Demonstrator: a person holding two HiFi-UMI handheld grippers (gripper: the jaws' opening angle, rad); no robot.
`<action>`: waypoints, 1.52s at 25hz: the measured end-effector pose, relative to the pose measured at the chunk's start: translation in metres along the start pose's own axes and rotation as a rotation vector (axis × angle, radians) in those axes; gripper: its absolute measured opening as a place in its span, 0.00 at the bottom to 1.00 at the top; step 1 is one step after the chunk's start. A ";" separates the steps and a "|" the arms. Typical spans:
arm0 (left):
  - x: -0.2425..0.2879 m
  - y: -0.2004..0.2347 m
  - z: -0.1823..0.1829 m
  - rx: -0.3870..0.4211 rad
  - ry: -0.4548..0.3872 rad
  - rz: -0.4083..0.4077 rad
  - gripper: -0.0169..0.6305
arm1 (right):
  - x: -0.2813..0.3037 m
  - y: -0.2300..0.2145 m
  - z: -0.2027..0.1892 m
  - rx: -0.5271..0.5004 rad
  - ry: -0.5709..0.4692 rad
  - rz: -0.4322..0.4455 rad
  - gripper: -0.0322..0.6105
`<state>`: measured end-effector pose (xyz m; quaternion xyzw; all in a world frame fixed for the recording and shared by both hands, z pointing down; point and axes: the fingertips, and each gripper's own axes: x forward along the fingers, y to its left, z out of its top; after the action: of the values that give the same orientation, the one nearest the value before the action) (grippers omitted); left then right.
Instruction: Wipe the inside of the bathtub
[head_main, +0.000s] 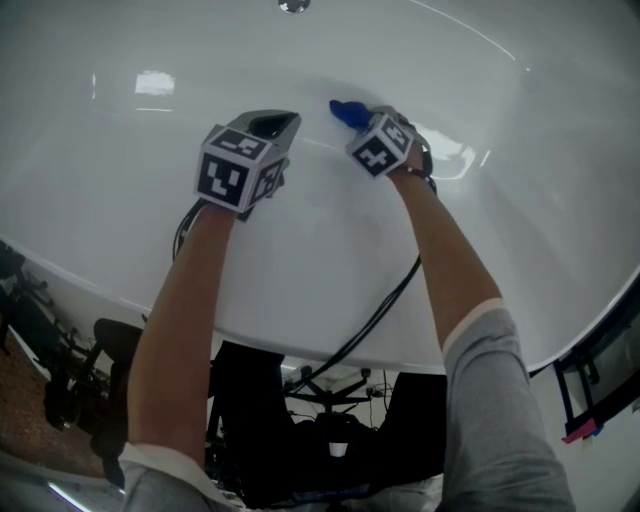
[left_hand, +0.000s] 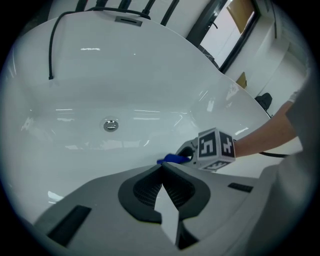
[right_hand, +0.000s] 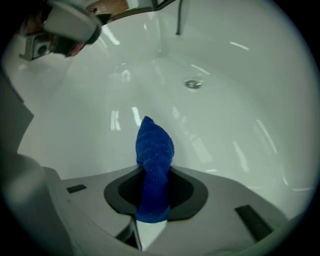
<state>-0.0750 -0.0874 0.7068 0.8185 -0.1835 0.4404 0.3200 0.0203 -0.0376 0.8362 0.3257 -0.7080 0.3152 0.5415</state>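
Both grippers are down inside the white bathtub (head_main: 120, 210). My right gripper (right_hand: 152, 172) is shut on a blue cloth (right_hand: 154, 155), which sticks out past the jaws toward the tub's inner wall. In the head view the blue cloth (head_main: 348, 112) shows just ahead of the right gripper (head_main: 372, 128). My left gripper (head_main: 272, 125) hovers to the left of it, jaws closed together with nothing between them. From the left gripper view, the left gripper (left_hand: 161, 167) points at the tub floor, with the blue cloth (left_hand: 172, 160) close ahead on the right.
The chrome drain (left_hand: 110, 125) sits in the tub floor ahead; the drain (right_hand: 192, 84) also shows in the right gripper view. A black cable (head_main: 375, 310) trails over the tub's near rim. Chair bases and stands (head_main: 330, 420) are on the floor below the rim.
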 end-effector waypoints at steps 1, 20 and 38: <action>0.000 0.000 0.001 -0.002 -0.002 0.001 0.03 | -0.008 -0.025 -0.005 0.063 -0.008 -0.083 0.20; 0.013 -0.007 -0.001 0.005 -0.003 -0.012 0.03 | 0.017 -0.045 -0.033 0.036 0.114 -0.163 0.21; 0.006 -0.009 0.010 0.009 -0.041 -0.001 0.03 | 0.037 0.105 -0.027 -0.251 0.155 0.457 0.21</action>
<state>-0.0603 -0.0881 0.7041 0.8289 -0.1879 0.4241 0.3127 -0.0564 0.0409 0.8678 0.0627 -0.7532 0.3631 0.5449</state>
